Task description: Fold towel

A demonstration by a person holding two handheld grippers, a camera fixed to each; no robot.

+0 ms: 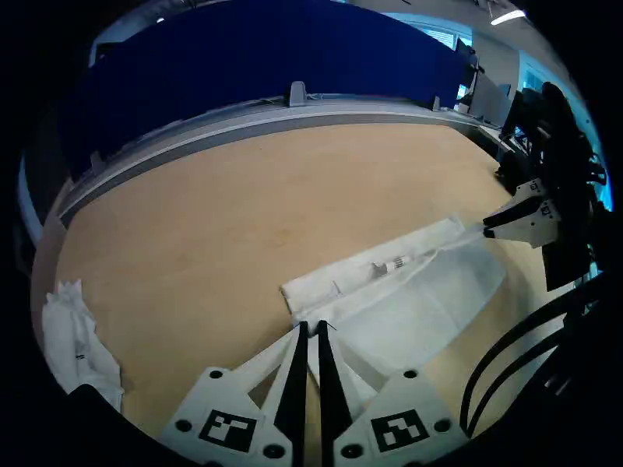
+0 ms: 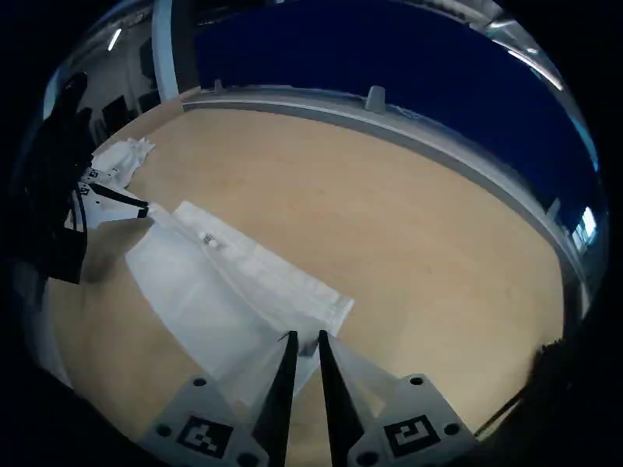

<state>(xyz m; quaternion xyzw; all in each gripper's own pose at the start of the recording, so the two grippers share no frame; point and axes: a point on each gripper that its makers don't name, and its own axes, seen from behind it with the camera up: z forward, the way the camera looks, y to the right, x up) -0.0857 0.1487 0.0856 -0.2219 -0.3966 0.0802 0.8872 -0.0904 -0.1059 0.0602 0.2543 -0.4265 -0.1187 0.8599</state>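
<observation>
The towel (image 1: 405, 303) lies near the middle of the table (image 1: 234, 210), one long edge already doubled over. The left gripper (image 1: 311, 331) is clenched on one near corner and the right gripper (image 2: 304, 341) is clamped on the other, and the cloth between them is raised slightly. I'd say to keep both corners level and taut, carry them across together, and lay edge on edge before letting go. A slack middle would wrinkle. There's no bin to fill (a crumpled cloth (image 1: 74, 342) just sits loose on the wood).
</observation>
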